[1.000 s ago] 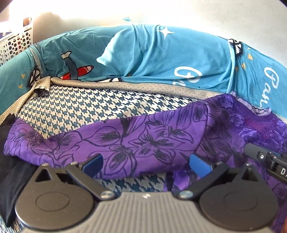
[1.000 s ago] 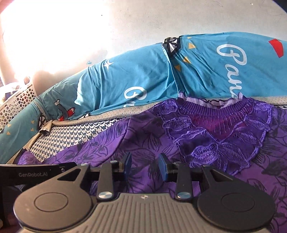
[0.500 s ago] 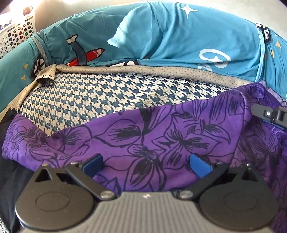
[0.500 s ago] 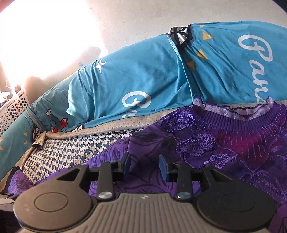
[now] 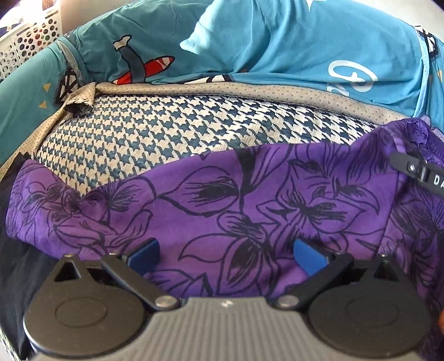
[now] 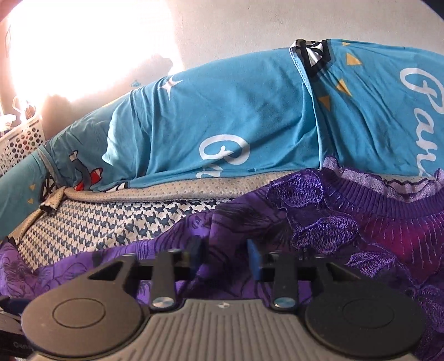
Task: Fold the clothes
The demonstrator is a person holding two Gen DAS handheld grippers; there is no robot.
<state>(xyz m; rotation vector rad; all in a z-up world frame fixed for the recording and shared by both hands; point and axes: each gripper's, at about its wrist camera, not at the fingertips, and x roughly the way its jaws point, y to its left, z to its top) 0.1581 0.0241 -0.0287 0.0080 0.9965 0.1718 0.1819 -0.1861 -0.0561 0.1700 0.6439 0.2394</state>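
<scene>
A purple top [image 5: 230,205] printed with black flowers is spread over a houndstooth mat [image 5: 177,133]. Its sleeve is seen stretched across the left wrist view, one end bunched at the left over dark cloth [image 5: 19,272]. In the right wrist view the ribbed neckline and embroidered yoke of the top [image 6: 347,222] are shown at the right, with the sleeve running off to the lower left.

The left gripper [image 5: 226,257] is held low over the sleeve, its jaws spread wide with blue pads [image 5: 145,254] at either side; the fabric is seen lying flat between them, ungripped. The right gripper [image 6: 224,257] is held over the shoulder area near the yoke, its jaws set narrowly apart with a raised fold of purple fabric seen between them; whether that fold is pinched cannot be told. Part of the right gripper [image 5: 421,176] is also seen at the right edge of the left wrist view.

Behind the mat, a teal sheet [image 5: 277,47] with white lettering, triangles and a red plane print is draped over a mound. A perforated white basket [image 5: 30,44] is seen at the far left, near a pale wall [image 6: 249,25].
</scene>
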